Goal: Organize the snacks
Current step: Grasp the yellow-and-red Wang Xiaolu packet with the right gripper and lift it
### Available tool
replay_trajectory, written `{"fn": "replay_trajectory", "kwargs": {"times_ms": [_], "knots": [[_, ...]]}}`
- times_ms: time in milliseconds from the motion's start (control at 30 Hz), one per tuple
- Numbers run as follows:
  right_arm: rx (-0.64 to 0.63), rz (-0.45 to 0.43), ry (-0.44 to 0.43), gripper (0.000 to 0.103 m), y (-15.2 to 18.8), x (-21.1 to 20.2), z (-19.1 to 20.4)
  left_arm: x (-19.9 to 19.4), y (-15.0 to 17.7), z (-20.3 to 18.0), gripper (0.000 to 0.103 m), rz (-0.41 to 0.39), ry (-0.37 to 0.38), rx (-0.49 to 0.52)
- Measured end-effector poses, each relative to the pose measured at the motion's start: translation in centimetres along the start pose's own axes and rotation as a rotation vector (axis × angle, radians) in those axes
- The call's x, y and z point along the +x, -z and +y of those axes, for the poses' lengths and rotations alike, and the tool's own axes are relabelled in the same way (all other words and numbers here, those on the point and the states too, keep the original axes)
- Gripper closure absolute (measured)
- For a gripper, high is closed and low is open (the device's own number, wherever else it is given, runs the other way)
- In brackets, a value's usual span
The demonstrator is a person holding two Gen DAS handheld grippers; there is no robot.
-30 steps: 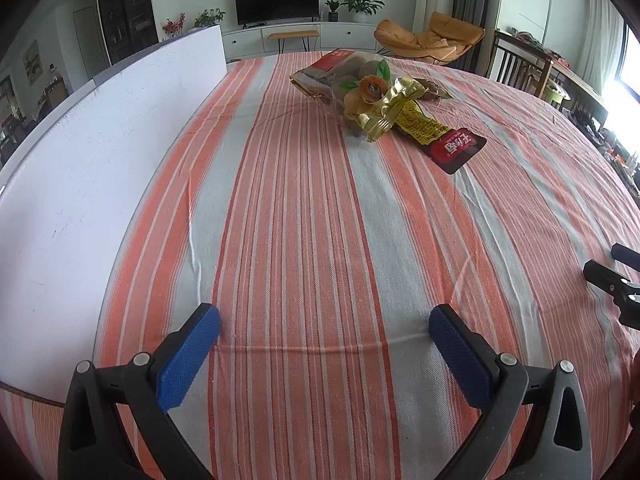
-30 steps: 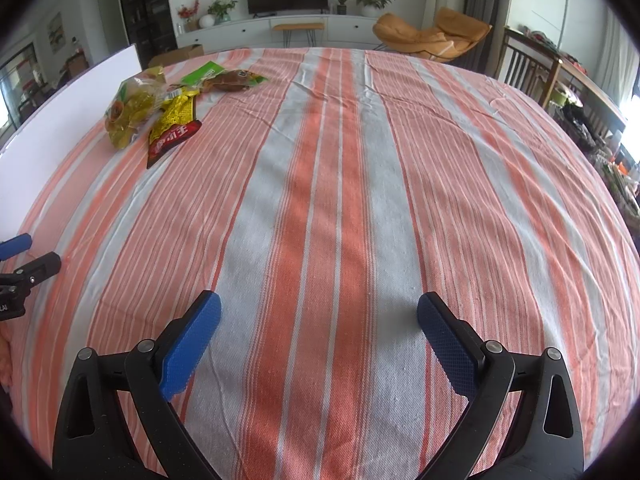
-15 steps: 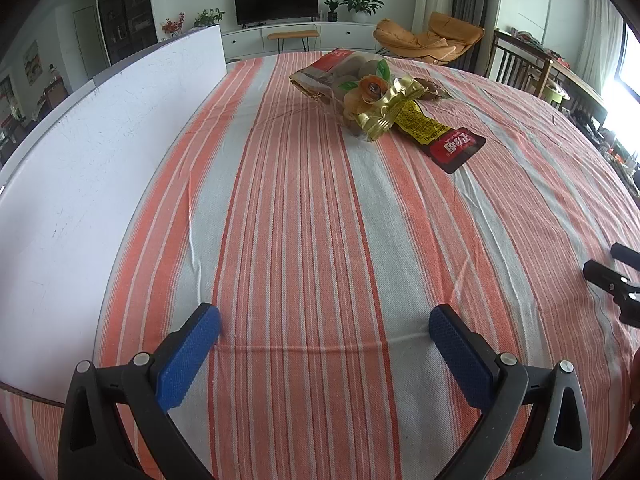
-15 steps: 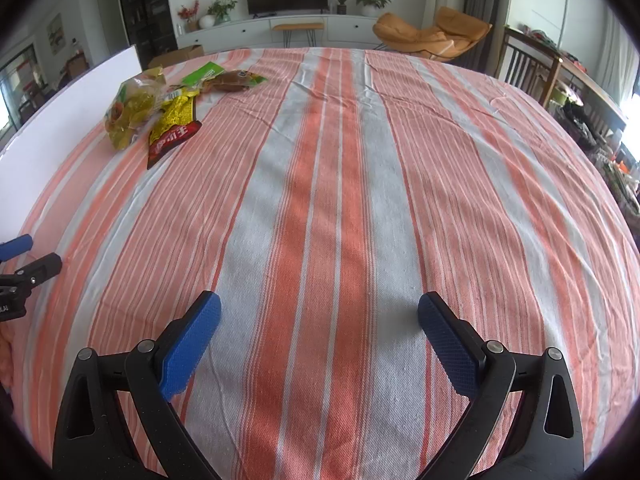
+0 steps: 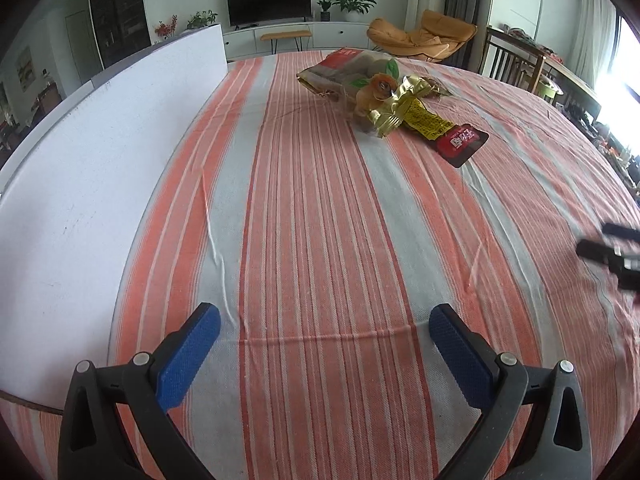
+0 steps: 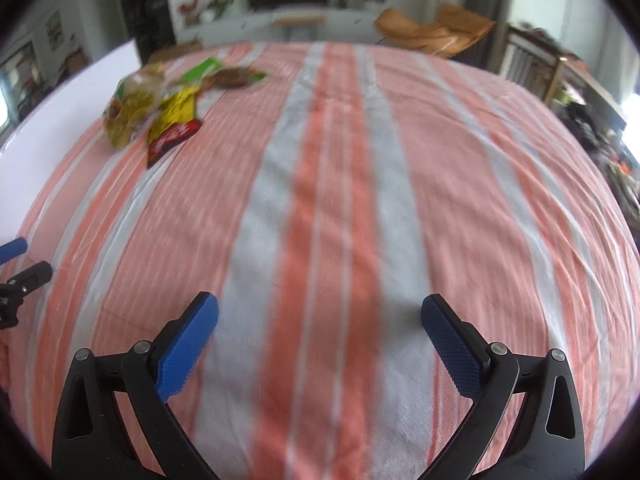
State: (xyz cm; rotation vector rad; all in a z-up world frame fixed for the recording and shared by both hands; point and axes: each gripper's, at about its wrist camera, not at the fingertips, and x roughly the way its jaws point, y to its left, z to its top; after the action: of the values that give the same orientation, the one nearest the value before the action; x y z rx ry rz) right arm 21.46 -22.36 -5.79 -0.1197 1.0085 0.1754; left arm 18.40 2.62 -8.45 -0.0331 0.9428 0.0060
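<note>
Since the earlier frames your right gripper [image 6: 319, 312] is moving, its view now smeared with blur, and in the left wrist view its black tip [image 5: 610, 250] is sitting a little higher at the right edge. Your left gripper [image 5: 324, 322] is holding almost the same pose as before.

You are keeping both grippers low over the striped cloth [image 5: 320, 220] near the table's near edge, side by side and pointing forward toward the far edge. Both sets of jaws are spread wide with nothing between the blue pads [image 5: 188, 350].

The snacks [image 5: 384, 96] are lying in a loose heap near the far edge, toward the left side of the table, beside the white board [image 5: 100, 160] running along the left edge. A clear bag [image 5: 352, 72] is sitting at the back with a gold packet [image 5: 396, 108] resting against it. The yellow-and-red packet [image 5: 444, 130] is lying flat, its long axis running diagonally, red end pointing toward the near right. From the right wrist view the heap [image 6: 160, 108] is showing at far left, with a green packet [image 6: 224, 74] behind it, too blurred to tell more.
</note>
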Motion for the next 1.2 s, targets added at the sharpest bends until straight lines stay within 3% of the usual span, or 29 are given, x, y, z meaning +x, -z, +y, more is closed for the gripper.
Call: {"fn": "replay_trajectory", "kwargs": {"times_ms": [33,200,333,400,467,533,567,633,833,1033,1200], "knots": [[-0.029,0.005,-0.026,0.003,-1.3,0.2,0.9,0.0,0.0,0.0,0.0,0.0,0.0,0.0],[-0.226,-0.135,-0.091,0.002,-8.6,0.0,7.4,0.0,0.0,0.0,0.0,0.0,0.001,0.0],[-0.395,-0.056,-0.035,0.002,-13.8,5.1,13.1,0.0,0.0,0.0,0.0,0.0,0.001,0.0],[-0.4,-0.017,-0.02,0.003,-14.8,7.4,13.9,0.0,0.0,0.0,0.0,0.0,0.001,-0.001],[-0.327,0.056,-0.06,0.006,-15.0,9.9,13.5,0.0,0.0,0.0,0.0,0.0,0.002,0.0],[-0.181,0.039,-0.137,0.029,-14.7,9.9,11.6,0.0,0.1,0.0,0.0,0.0,0.002,-0.002],[-0.163,0.018,-0.118,0.037,-14.5,9.4,11.2,0.0,0.1,0.0,0.0,0.0,0.002,-0.002],[-0.173,-0.003,-0.123,0.045,-13.4,8.2,10.6,0.0,0.0,0.0,0.0,0.0,0.0,-0.004],[-0.195,-0.036,-0.118,0.052,-6.9,2.9,7.3,0.1,-0.1,-0.1,0.0,0.0,-0.002,-0.006],[-0.074,-0.101,-0.048,0.051,-0.7,-0.4,1.2,0.1,-0.1,-0.2,0.0,0.0,-0.004,-0.005],[-0.047,-0.105,-0.026,0.045,-0.4,-1.1,1.0,0.4,-0.8,-0.3,0.0,0.038,0.006,-0.016]]}}
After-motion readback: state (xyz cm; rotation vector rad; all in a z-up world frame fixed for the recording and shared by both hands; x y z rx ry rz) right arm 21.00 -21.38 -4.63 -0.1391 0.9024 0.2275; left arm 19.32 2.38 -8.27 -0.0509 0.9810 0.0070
